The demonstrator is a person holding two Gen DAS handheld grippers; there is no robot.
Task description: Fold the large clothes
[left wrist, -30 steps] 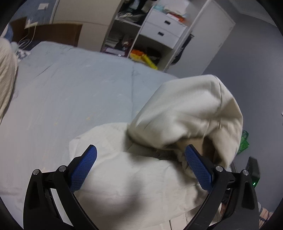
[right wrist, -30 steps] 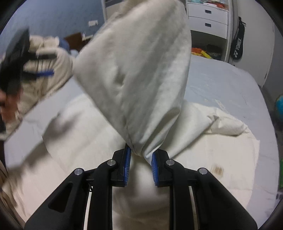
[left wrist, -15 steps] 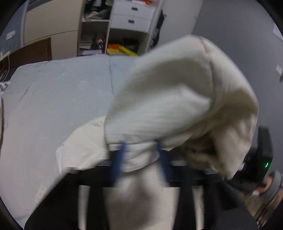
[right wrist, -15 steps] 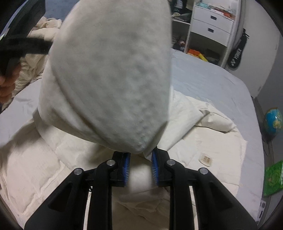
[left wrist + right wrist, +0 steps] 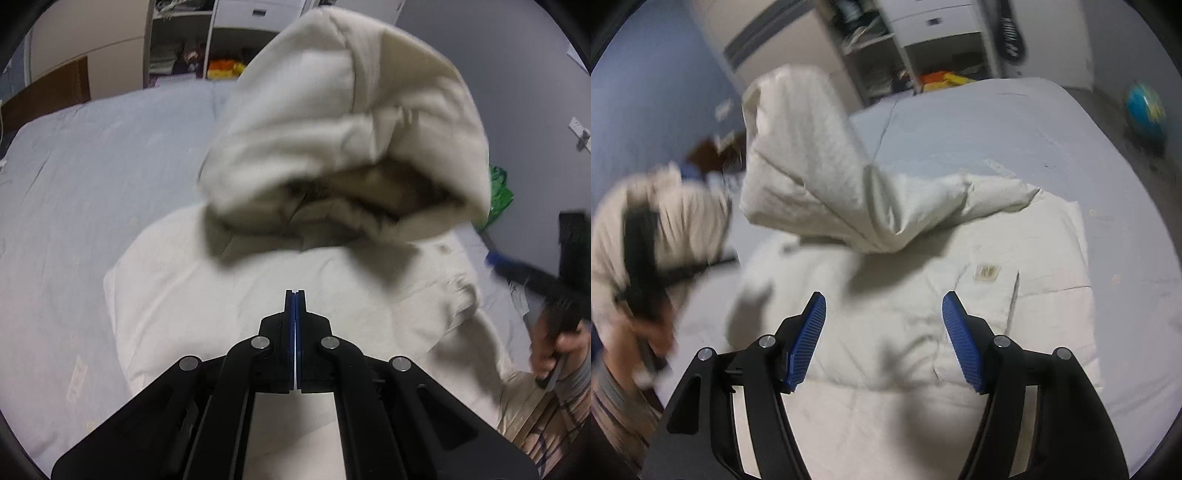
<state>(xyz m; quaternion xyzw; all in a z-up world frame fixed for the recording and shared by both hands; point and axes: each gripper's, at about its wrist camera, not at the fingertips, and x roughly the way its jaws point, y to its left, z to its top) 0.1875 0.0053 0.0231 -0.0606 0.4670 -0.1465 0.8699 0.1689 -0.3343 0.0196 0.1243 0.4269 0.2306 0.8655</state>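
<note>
Fabric of a cream padded garment [image 5: 960, 314] is spread on the grey-blue bed [image 5: 997, 122], and one thick fold [image 5: 343, 122] is seen raised above it, blurred. The left claw [image 5: 295, 295] is pressed fully closed, with nothing between its blue pads. The right claw [image 5: 884, 310] has just been opening; its jaws are parted, with no cloth held between them.

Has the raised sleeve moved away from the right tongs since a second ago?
Yes. The sleeve now hangs free up and left of the right tongs, which have just been opening with nothing between them, over the coat.
</note>
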